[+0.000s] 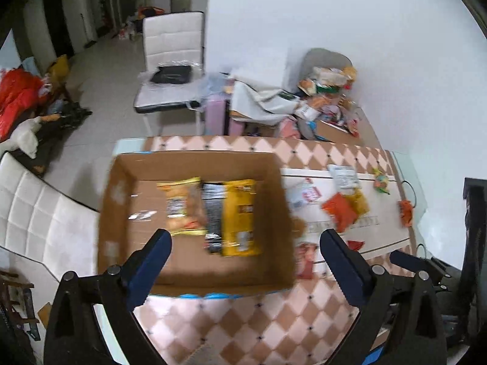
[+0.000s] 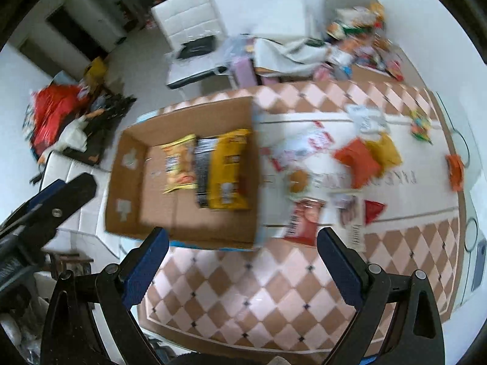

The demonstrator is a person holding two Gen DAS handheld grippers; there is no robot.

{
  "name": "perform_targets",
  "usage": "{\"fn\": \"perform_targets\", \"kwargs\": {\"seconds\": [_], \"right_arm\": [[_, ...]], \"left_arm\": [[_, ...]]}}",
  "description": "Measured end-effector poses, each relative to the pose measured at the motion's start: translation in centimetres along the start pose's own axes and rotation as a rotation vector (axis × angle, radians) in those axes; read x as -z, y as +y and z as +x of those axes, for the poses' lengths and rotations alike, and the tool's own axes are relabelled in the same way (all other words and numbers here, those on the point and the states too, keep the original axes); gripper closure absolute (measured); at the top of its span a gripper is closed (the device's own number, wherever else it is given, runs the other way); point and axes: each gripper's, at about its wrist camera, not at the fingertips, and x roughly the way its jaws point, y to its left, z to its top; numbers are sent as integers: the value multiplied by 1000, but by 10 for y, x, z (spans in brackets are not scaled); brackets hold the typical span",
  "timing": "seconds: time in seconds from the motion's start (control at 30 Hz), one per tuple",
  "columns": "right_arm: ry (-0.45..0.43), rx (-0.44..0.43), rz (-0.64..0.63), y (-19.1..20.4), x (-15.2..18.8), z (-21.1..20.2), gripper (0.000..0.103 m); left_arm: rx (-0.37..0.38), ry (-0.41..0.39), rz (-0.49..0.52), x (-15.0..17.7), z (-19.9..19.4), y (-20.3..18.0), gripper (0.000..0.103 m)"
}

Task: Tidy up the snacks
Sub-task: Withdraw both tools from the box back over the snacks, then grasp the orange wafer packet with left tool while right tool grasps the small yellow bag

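Surface: checkered tablecloth (image 2: 258, 298) under everything.
Box: cardboard box (image 1: 121, 200) holds 3 packets.
Loose snacks: orange packet (image 2: 359, 161) and others right of box.
Tongs: left gripper (image 1: 243, 255) and right gripper (image 2: 242, 251) both spread apart, empty.
Tip: reach right of box, pinch 1 packet squarely.

Both views bright, even indoor light, white wall (image 1: 350, 30) near blown out, soft shadows only; small glare spots on the tape in the box (image 1: 143, 216) and on plastic wrap on the far chair (image 1: 170, 73). Motion blur in both, heavier in the right wrist view: packets in the box (image 2: 194, 164) smeared, print on the tabletop (image 2: 395, 179) unreadable, while the blue fingers (image 1: 149, 270) (image 2: 146, 270) stay sharp up close. Strong fisheye: tabletop edges bow, black vignette in the corners, hallway (image 1: 61, 30) top left dim.
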Motion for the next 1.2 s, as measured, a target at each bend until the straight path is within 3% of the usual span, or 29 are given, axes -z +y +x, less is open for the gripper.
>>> {"fn": "perform_targets", "kwargs": {"seconds": [0.27, 0.37, 0.5, 0.63, 0.77, 0.93, 1.0, 1.03, 1.2], "right_arm": [[78, 22, 270, -169, -41, 35, 3], [140, -4, 355, -228, -65, 70, 3], [193, -15, 389, -275, -96, 110, 4], [241, 22, 292, -288, -126, 146, 4], [310, 48, 171, -282, -144, 183, 5], [376, 74, 61, -268, -148, 216, 17], [362, 92, 37, -268, -150, 219, 17], [362, 96, 36, -270, -151, 218, 23], [379, 148, 61, -303, -148, 202, 33]], "left_arm": [[5, 175, 75, -19, 89, -107, 3], [-3, 255, 55, -22, 132, -132, 3], [-19, 353, 3, -22, 187, -150, 3], [-31, 437, -73, -17, 237, -155, 3], [-51, 471, -100, -10, 261, -159, 3], [-71, 495, -114, -7, 273, -164, 3], [-68, 498, -123, -7, 276, -166, 3], [-62, 500, -127, -8, 278, -167, 3], [0, 535, -153, -11, 291, -186, 3]]}}
